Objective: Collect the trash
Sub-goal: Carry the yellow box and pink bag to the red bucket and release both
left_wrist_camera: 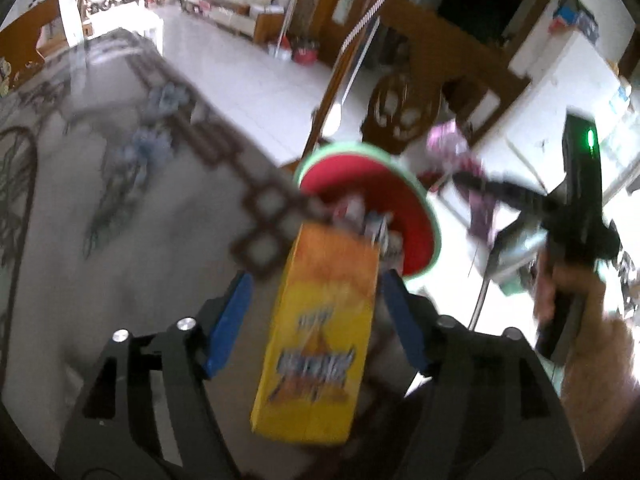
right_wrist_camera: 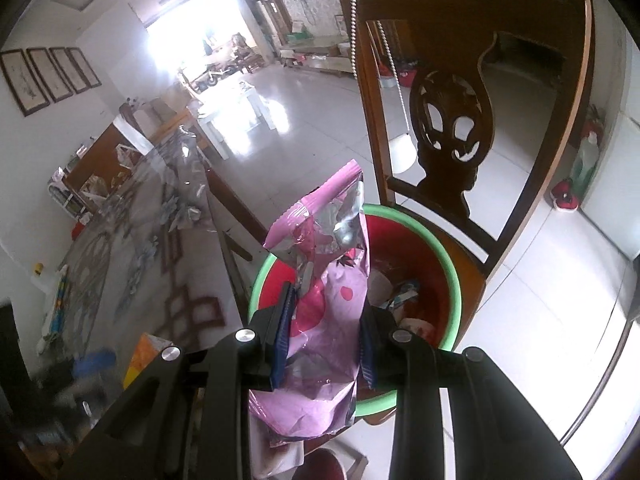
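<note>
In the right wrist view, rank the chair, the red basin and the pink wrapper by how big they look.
1. Chair, largest: its back spans most of the upper frame.
2 and 3. Basin and wrapper look about alike. The wrapper sits close to the camera in the right tongs, so I won't rank them.

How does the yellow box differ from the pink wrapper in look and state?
The yellow box is a stiff carton with flat faces; the pink wrapper is soft, crumpled foil. The box lies between wide-apart fingers of the left hand-held gripper; the wrapper is pinched by the right hand-held gripper. Both are near the red basin.
</note>
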The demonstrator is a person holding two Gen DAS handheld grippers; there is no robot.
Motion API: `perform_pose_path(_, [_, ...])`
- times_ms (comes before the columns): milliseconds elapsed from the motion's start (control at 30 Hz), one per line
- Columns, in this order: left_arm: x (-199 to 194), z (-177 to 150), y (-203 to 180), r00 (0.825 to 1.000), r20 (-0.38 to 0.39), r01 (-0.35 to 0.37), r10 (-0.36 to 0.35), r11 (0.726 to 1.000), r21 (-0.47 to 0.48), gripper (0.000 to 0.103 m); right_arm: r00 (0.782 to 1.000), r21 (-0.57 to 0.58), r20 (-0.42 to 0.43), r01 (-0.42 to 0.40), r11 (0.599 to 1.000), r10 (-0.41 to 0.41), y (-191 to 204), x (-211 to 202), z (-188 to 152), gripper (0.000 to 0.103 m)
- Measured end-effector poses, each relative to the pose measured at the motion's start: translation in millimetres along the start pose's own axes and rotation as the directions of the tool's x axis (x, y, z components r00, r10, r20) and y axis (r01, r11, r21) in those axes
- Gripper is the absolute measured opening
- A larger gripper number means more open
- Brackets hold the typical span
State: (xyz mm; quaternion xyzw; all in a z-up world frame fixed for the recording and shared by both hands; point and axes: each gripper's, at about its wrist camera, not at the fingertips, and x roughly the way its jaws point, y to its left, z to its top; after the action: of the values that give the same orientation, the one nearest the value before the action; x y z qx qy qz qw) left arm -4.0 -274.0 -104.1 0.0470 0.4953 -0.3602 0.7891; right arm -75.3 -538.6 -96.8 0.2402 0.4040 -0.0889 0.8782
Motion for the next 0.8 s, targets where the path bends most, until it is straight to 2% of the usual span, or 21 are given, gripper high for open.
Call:
perform_pose_path(67, [9.7,-7.1,-4.6,0.999,-0.036,-0.039,0.040,0.999,0.038,0.068,1.000,0.021,-0.003,-0.016,1.000,0.016,0.4,1.4,-1.2,0.029])
perform_pose_path(100, [14.0,-9.4,-5.6,0.998,-0.042,-0.044,0.046,0.998,0.046,0.073,1.000,0.025,-0.003,-0.027,0.999,0.027,1.8,1.2,-2.1,0.029])
perform_pose_path(200, [21.2,-10.2,-7.9,0.998,-0.055,-0.016,0.018,0.999,0.038,0.074,1.000,-0.001,-0.005,-0.027,1.000,0.027,8.0,-1.7,-3.5,0.029])
perform_pose_path(300, [26.9,-12.7,-17.9,0.997,-0.071,-0.012,0.018,0.996,0.085,0.074,1.000,0.006,-0.004,-0.029,1.000,0.029,5.3,-5.2,-2.6,0.030])
perform_pose_path(400, [28.5,-13.3,-18.5,0.997,-0.071,0.007,-0.003,0.998,0.069,0.074,1.000,0.013,-0.001,-0.020,1.000,0.020,0.6,-5.9,-2.5,0.030])
perform_pose_path(433, [29.7,-13.0,-18.4,0.997,-0.072,0.001,0.004,0.998,0.068,0.073,1.000,0.016,-0.004,-0.020,1.000,0.020,-0.9,-5.1,-2.7,0.030])
perform_pose_path(467, [32.5,-12.5,-17.9,0.997,-0.077,-0.001,0.006,0.998,0.065,0.062,1.000,0.018,-0.005,-0.020,1.000,0.020,-1.5,-4.4,-3.2,0.030])
perform_pose_path(567, [39.4,-1.7,-13.3,0.996,-0.076,0.045,-0.045,0.999,0.000,0.062,1.000,0.024,-0.009,-0.016,1.000,0.017,-4.5,-1.5,-4.9,0.030])
perform_pose_path(633, [42.9,11.9,-17.5,0.997,-0.051,0.063,-0.063,0.998,-0.013,0.062,1.000,0.029,-0.014,-0.014,0.999,0.014,-5.4,0.9,-6.4,0.030])
perform_pose_path(733, [46.8,35.4,-32.1,0.998,-0.005,0.057,-0.057,0.998,0.016,0.062,1.000,0.032,-0.017,-0.005,0.999,0.006,-7.0,3.6,-5.9,0.030])
perform_pose_path(767, [48.1,47.0,-38.7,0.999,0.024,0.039,-0.040,0.999,0.028,0.062,1.000,0.036,-0.013,0.000,0.999,0.000,-7.9,3.9,-4.7,0.032])
perform_pose_path(800, [49.1,54.6,-42.7,0.999,0.042,0.030,-0.031,0.999,0.034,0.064,1.000,0.041,-0.006,0.005,0.999,-0.004,-8.6,3.4,-3.5,0.038])
